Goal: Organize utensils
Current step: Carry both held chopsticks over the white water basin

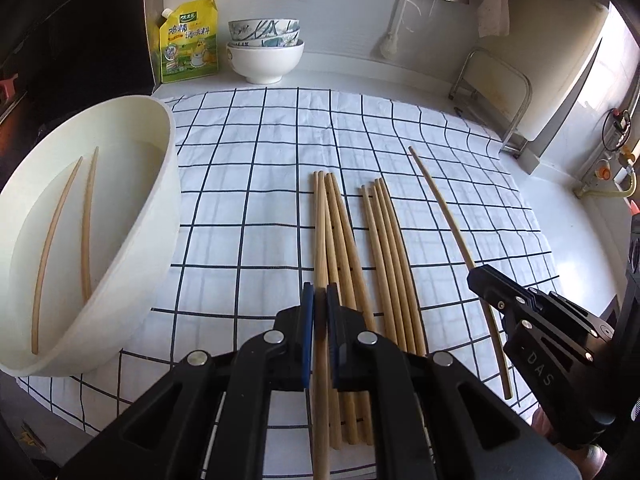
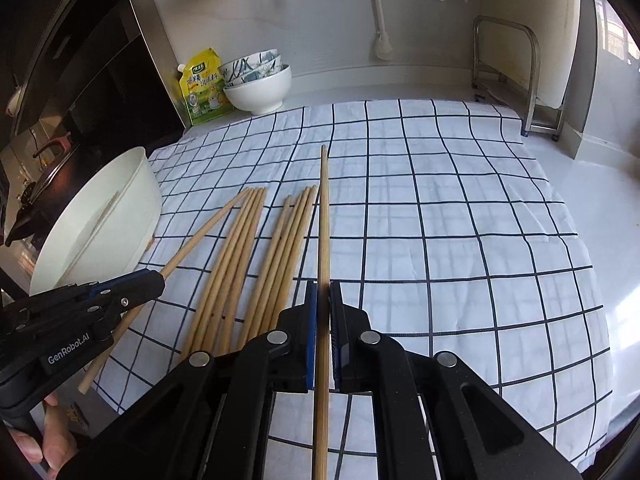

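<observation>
Two black two-finger grippers each clamp a single pale wooden chopstick. The left gripper [image 1: 320,308] has its blue-padded jaws pressed on one chopstick [image 1: 320,240], which runs from under the camera forward between the fingers and on past the tips, over the leftmost pile. The right gripper [image 2: 324,304] is likewise closed on its own chopstick [image 2: 325,220], which passes straight through the jaws and points ahead toward the far edge of the cloth.

Just beside the left gripper's stick, a bundle of plain wooden chopsticks [image 1: 340,248] lies on the white tablecloth with dark grid lines [image 1: 260,152]; a second bundle [image 1: 390,264] lies next to it, between the two grippers. Both bundles point away from the cameras, fanning a little.

Left of the piles sits a large white plastic basin [image 1: 160,208], tilted in the left wrist view, with two more chopsticks [image 1: 86,220] resting inside.

Further back, on the white counter by the wall, stand stacked ceramic bowls [image 1: 266,58], patterned ones nested in a plain white one, and beside them a yellow-green seasoning pouch [image 1: 188,44]
</observation>
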Demonstrator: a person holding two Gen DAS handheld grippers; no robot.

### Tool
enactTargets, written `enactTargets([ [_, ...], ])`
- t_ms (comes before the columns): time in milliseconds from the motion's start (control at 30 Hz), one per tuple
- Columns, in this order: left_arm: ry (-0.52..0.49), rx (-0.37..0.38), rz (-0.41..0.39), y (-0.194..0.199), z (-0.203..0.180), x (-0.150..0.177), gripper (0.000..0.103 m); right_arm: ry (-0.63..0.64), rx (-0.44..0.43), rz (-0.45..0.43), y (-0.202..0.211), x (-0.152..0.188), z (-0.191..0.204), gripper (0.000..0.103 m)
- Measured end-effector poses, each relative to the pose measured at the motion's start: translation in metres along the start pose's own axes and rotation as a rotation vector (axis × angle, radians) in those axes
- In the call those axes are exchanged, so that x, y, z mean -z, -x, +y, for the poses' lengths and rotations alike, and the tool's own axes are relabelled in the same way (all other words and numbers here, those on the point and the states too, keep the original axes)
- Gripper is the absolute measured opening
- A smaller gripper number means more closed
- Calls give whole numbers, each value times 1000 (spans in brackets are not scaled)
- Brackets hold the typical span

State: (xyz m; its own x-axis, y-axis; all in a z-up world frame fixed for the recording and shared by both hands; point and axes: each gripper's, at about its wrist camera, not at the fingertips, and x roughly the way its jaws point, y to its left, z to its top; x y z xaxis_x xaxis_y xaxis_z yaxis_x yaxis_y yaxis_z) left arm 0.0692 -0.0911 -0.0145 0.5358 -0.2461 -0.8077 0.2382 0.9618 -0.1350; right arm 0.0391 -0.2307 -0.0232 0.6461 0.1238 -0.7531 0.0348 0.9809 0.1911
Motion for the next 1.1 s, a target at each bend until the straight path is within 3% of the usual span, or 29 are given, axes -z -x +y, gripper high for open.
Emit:
enactTargets([
  [267,16,52,-21,14,12,-2,7,16,2,-12,6,-10,19,6],
  [500,51,73,-124,54,37,-20,7,58,-38,-57,24,-32,53,6],
  [800,137,-34,-238,97,126,-38,7,151,-171,-66,4,-64,142,6],
  [1100,237,-146,-215,82,223,-34,7,258,-262,37,-53,-76,238,6],
])
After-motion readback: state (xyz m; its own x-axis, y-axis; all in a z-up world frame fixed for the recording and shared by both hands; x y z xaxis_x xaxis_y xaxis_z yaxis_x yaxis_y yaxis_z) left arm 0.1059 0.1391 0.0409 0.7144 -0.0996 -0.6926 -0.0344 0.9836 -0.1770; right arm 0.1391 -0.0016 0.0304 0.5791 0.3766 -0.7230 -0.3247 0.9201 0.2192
